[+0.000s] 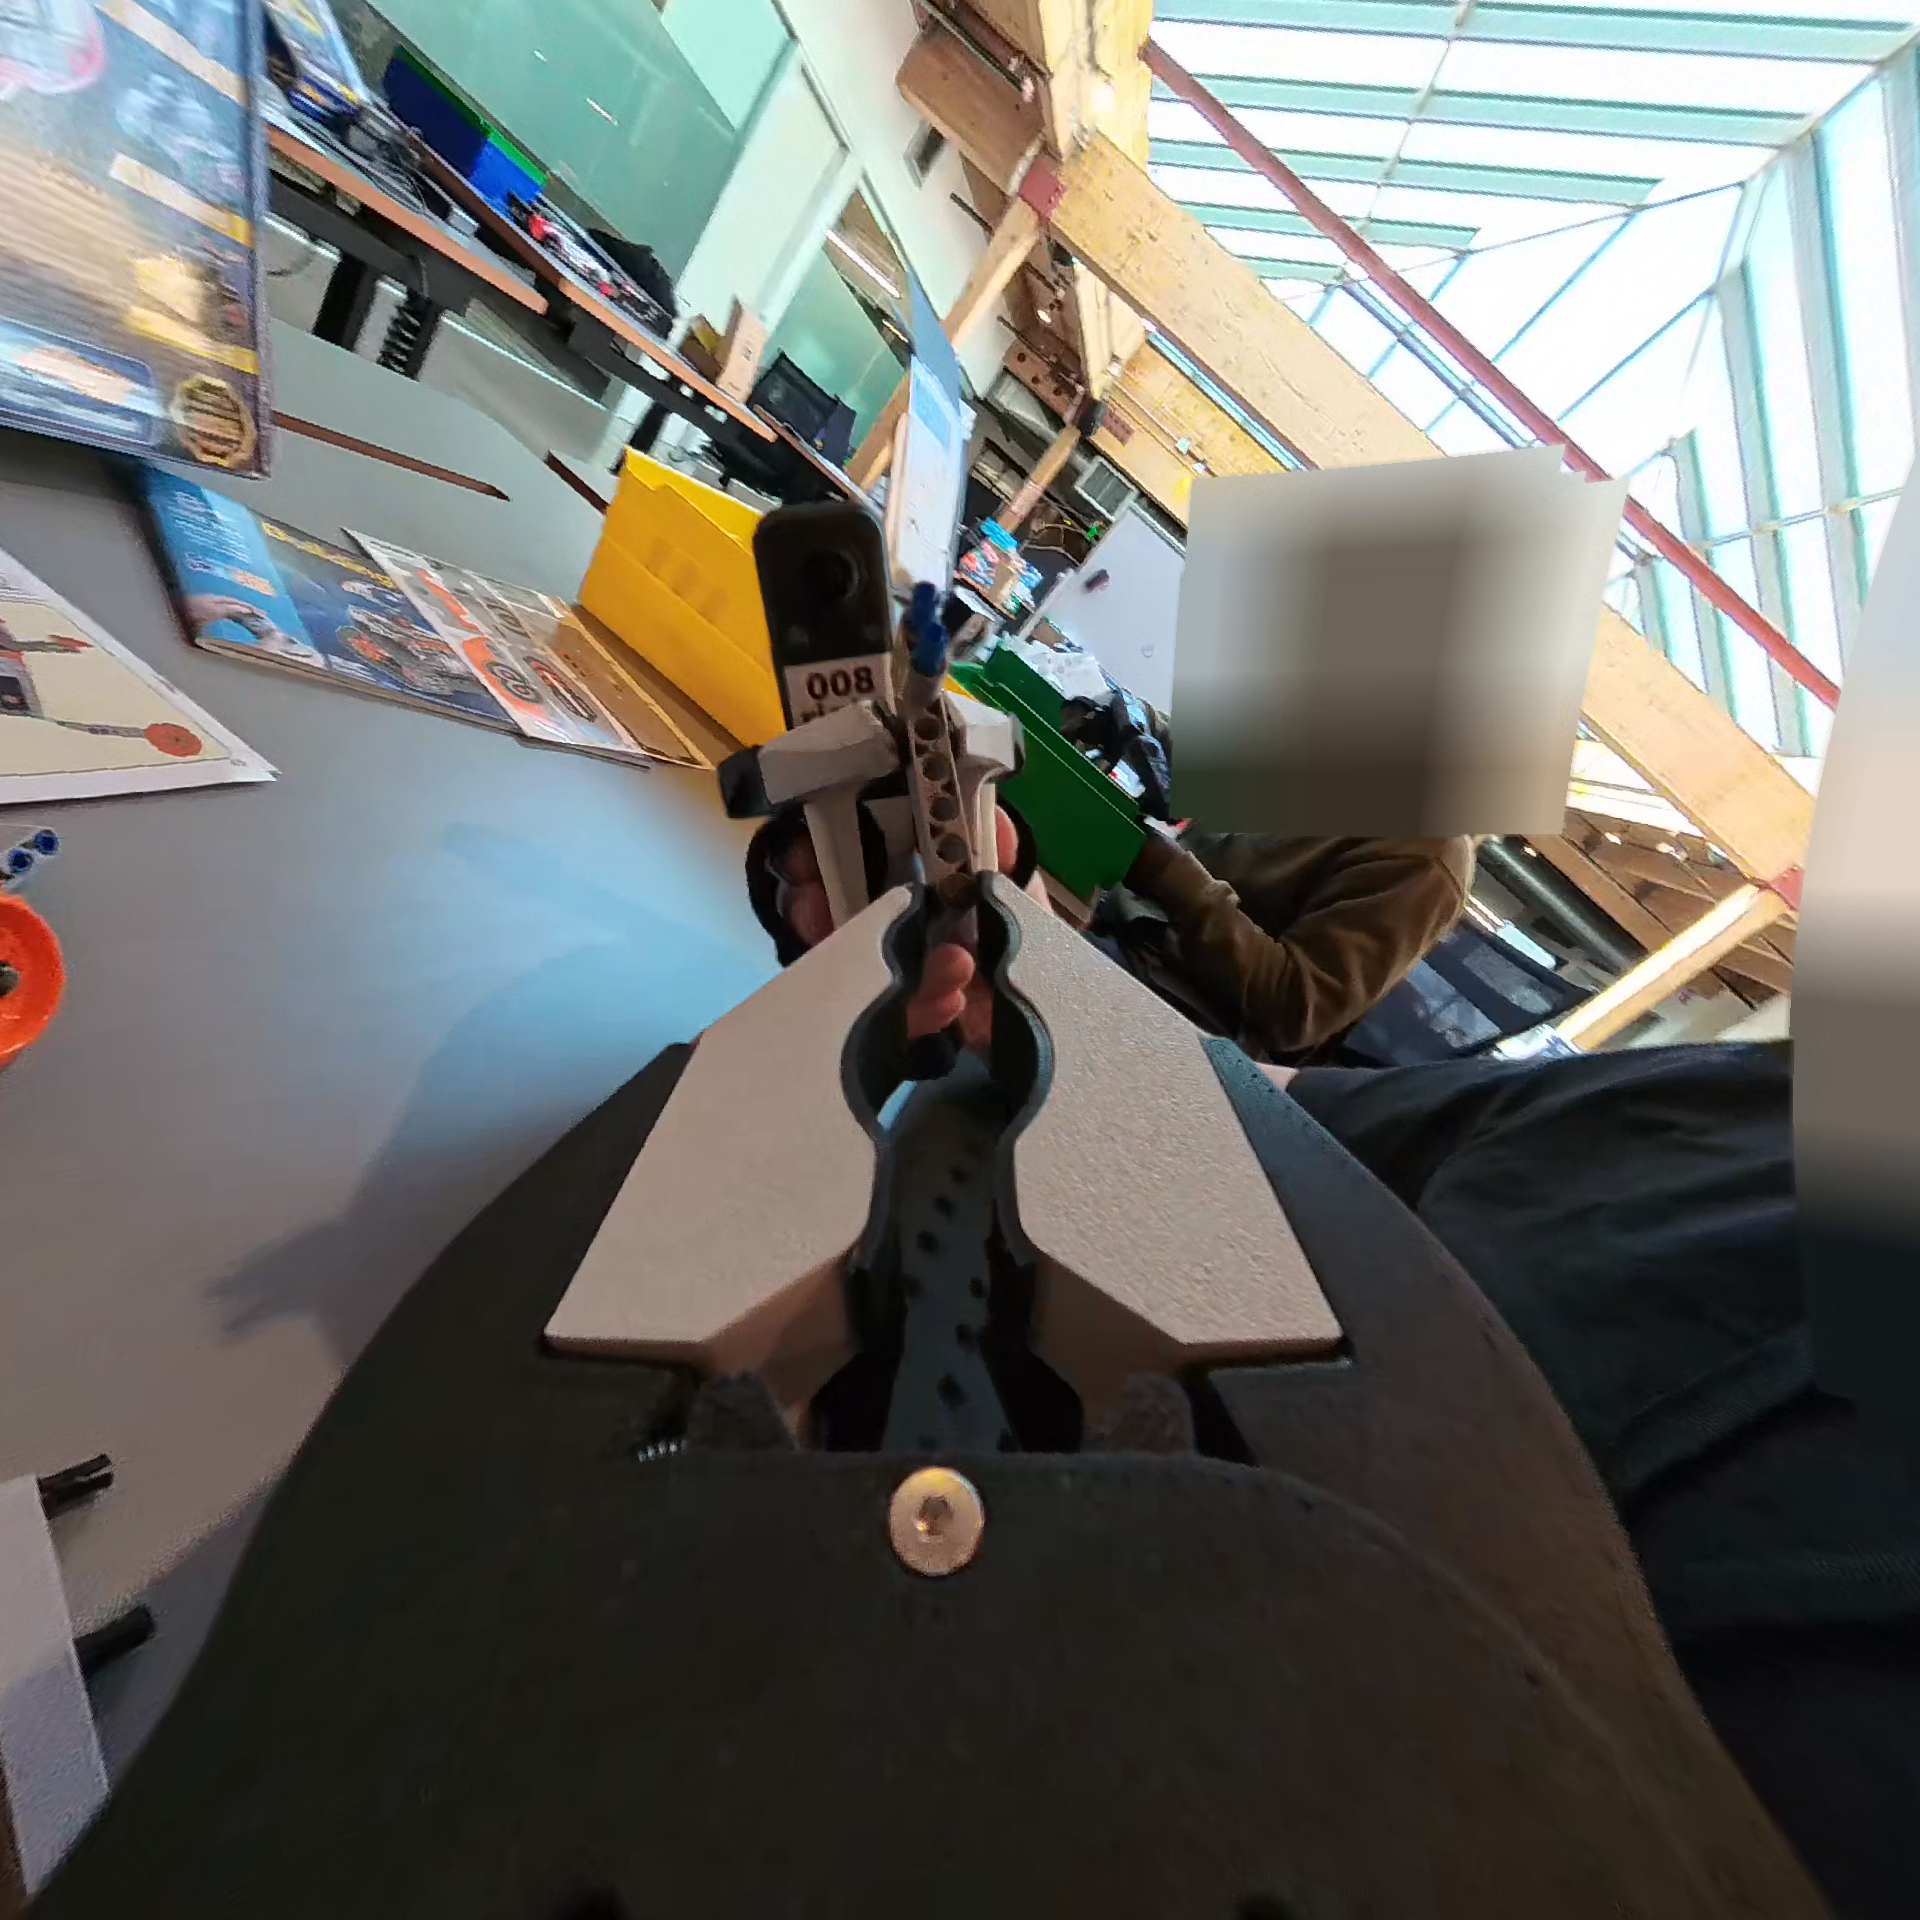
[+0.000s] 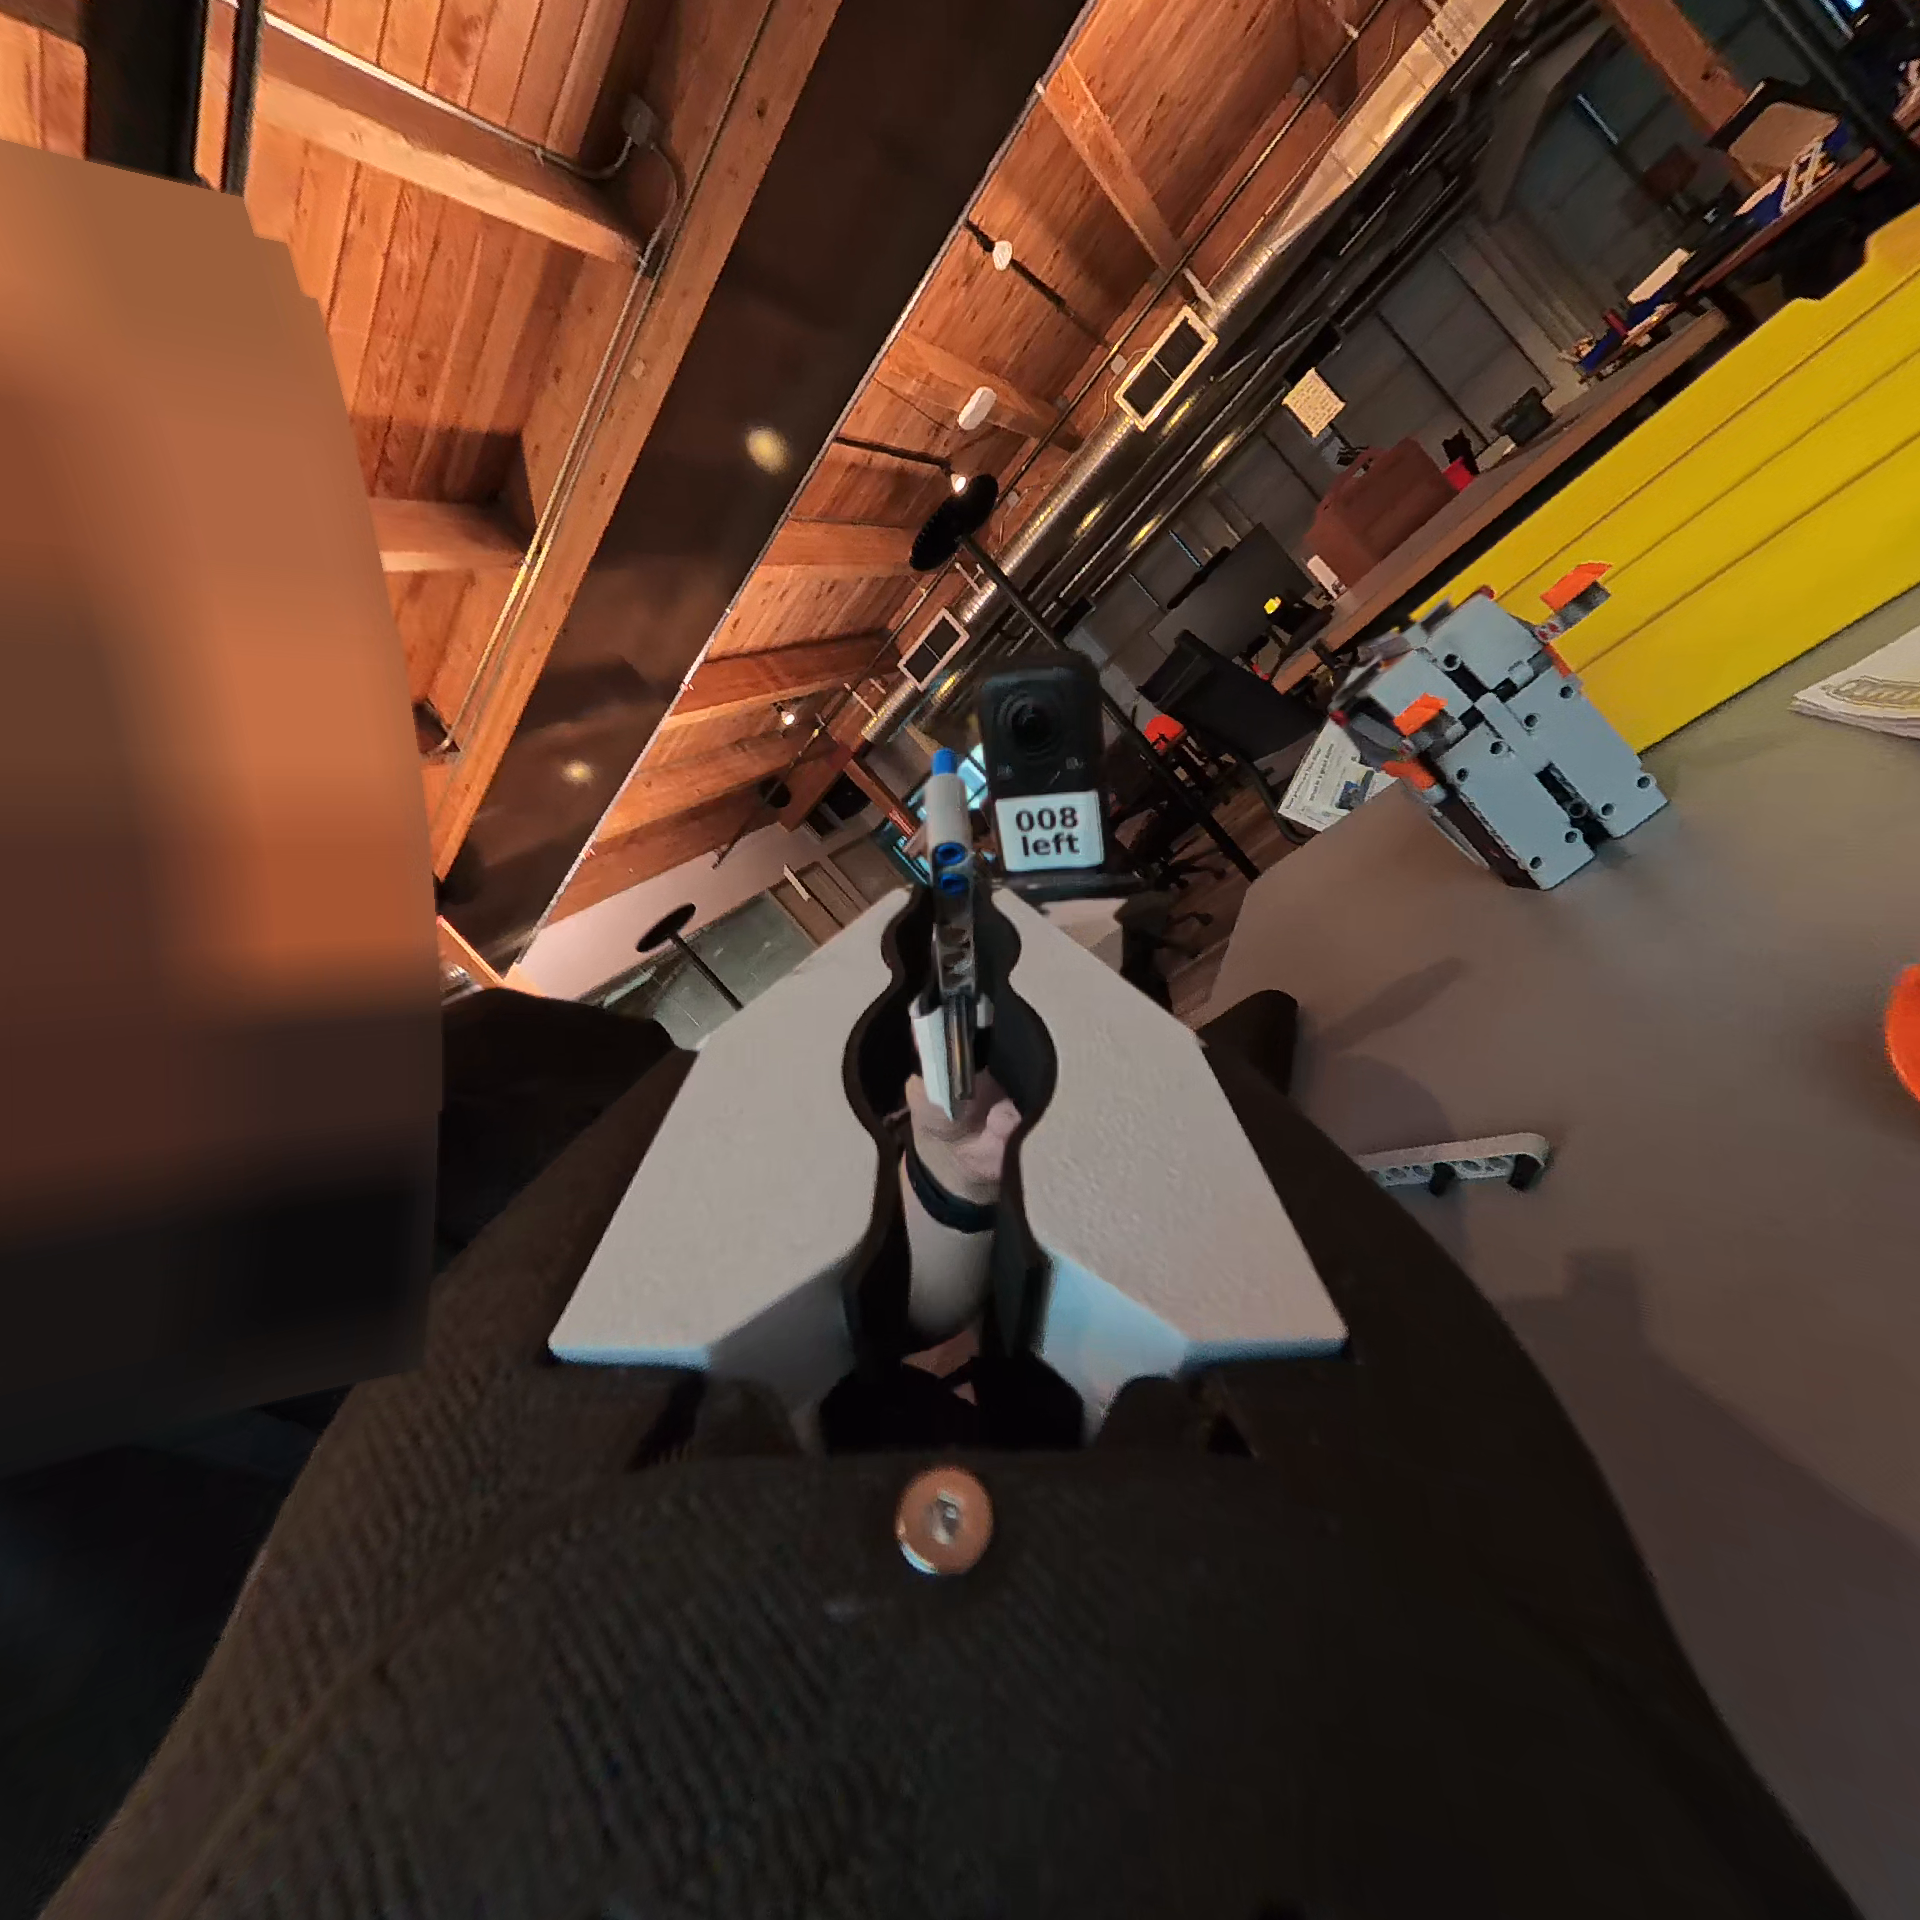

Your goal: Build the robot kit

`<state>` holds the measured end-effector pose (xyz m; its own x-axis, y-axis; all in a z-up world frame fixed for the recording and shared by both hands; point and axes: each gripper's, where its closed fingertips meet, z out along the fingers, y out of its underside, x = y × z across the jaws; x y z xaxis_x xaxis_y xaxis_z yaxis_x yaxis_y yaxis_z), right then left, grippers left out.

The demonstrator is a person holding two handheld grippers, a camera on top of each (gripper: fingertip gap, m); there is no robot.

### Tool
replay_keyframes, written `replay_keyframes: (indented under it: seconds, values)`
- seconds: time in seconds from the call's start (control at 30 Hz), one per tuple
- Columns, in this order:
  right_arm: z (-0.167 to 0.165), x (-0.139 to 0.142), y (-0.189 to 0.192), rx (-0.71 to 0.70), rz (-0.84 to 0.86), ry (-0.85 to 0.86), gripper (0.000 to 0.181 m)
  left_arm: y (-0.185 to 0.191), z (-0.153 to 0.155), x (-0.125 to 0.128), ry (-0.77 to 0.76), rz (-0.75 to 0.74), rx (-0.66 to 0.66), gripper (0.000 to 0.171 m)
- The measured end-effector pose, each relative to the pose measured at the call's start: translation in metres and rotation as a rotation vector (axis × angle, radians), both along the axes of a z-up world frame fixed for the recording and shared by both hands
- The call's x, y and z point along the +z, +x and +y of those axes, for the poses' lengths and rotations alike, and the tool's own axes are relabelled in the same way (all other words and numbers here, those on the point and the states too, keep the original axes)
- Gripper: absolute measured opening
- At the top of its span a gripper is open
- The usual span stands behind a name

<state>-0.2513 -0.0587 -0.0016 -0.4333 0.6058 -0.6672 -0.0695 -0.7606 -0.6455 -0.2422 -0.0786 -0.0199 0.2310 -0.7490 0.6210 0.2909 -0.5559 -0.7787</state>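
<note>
- While both grippers were raised above the grey table, they faced each other tip to tip, each clamped on one end of the same grey holed beam.
- Along the table's far edge stood a yellow bin, with a green bin just beyond it, behind the raised tools.
- Near the yellow bin sat a grey block model with orange pieces on it, well apart from both grippers.
- Flat on the table lay printed booklets and a sticker sheet, with a large printed box standing near them.
- Closest to its own camera, the left gripper had its jaws closed tight on the beam's near end.
- Opposite it, the right gripper pinched the other end just as firmly, its jaws drawn together around the beam.
- At the table's side, an orange wheel rested partly out of view.
- Beside the right gripper, a loose bent grey beam lay on the table.
- Smallest of all, blue pins stuck out of the held beam.
</note>
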Motion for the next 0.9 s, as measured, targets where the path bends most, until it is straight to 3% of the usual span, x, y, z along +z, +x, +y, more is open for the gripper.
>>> replay_keyframes:
  seconds: [0.07, 0.1, 0.13, 0.2, 0.3, 0.47, 0.67, 0.77, 0.9]
  values:
    - [0.0, 0.001, 0.0, -0.029, -0.011, 0.027, 0.006, -0.012, -0.002, 0.001, 0.022, 0.037, -0.036, 0.008]
    - [0.003, 0.002, 0.001, -0.046, -0.006, 0.022, 0.005, -0.026, 0.003, -0.002, 0.043, 0.095, 0.001, 0.017]
    - [0.006, 0.002, 0.004, -0.049, -0.003, 0.006, 0.005, -0.043, 0.01, -0.01, 0.069, 0.195, 0.059, 0.026]
    - [0.013, 0.001, 0.007, -0.053, -0.006, -0.03, 0.005, -0.077, 0.024, -0.035, 0.101, 0.461, 0.158, 0.027]
    - [0.016, -0.003, 0.006, -0.047, -0.017, -0.053, 0.005, -0.104, 0.032, -0.082, -0.02, 0.788, 0.169, 0.023]
    - [0.014, -0.01, 0.002, -0.05, -0.062, -0.027, 0.006, -0.105, 0.037, -0.126, -0.172, 1.055, 0.125, 0.018]
    - [0.019, -0.016, 0.003, -0.061, -0.092, -0.037, 0.005, -0.1, 0.037, -0.141, -0.189, 1.209, 0.153, 0.02]
    - [0.018, -0.02, 0.001, -0.046, -0.109, -0.052, 0.006, -0.096, 0.032, -0.147, -0.217, 1.208, 0.127, 0.021]
    - [0.015, -0.026, -0.003, -0.037, -0.148, -0.033, 0.006, -0.099, 0.035, -0.148, -0.191, 1.257, 0.136, 0.01]
